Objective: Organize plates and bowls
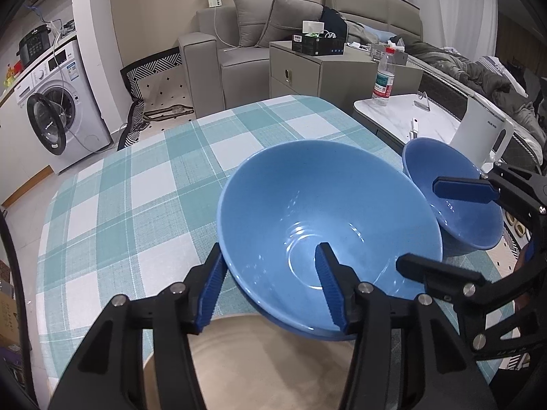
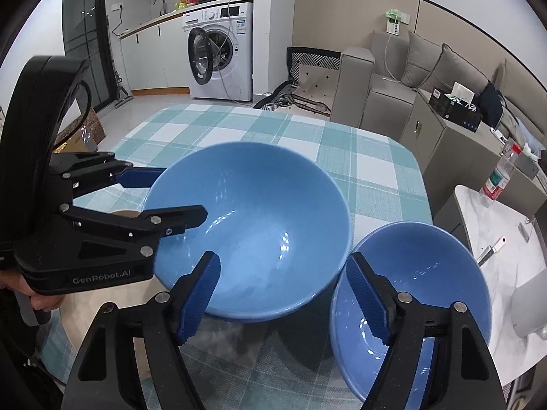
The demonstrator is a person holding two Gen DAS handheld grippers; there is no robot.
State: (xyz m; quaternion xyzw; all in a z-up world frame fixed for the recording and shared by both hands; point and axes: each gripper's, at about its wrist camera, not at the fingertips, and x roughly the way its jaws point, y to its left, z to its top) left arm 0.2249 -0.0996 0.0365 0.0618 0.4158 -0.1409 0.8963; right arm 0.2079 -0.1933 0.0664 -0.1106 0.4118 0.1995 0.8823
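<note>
A large blue bowl (image 1: 328, 212) sits tilted on the checked tablecloth, its near side resting over a beige plate (image 1: 273, 358). My left gripper (image 1: 270, 287) is open and straddles the bowl's near rim, one finger outside, one inside. A smaller blue bowl (image 1: 458, 205) stands to its right. In the right wrist view the large bowl (image 2: 249, 239) is ahead and the small bowl (image 2: 420, 290) is at lower right. My right gripper (image 2: 283, 297) is open, its right finger inside the small bowl's left rim and its left finger by the large bowl.
The table (image 1: 136, 188) has a teal and white checked cloth. A white side table (image 1: 410, 116) with a water bottle (image 1: 384, 75) and a white kettle (image 1: 482, 130) stands to the right. A washing machine (image 2: 222, 51) and sofa (image 2: 393, 82) lie beyond.
</note>
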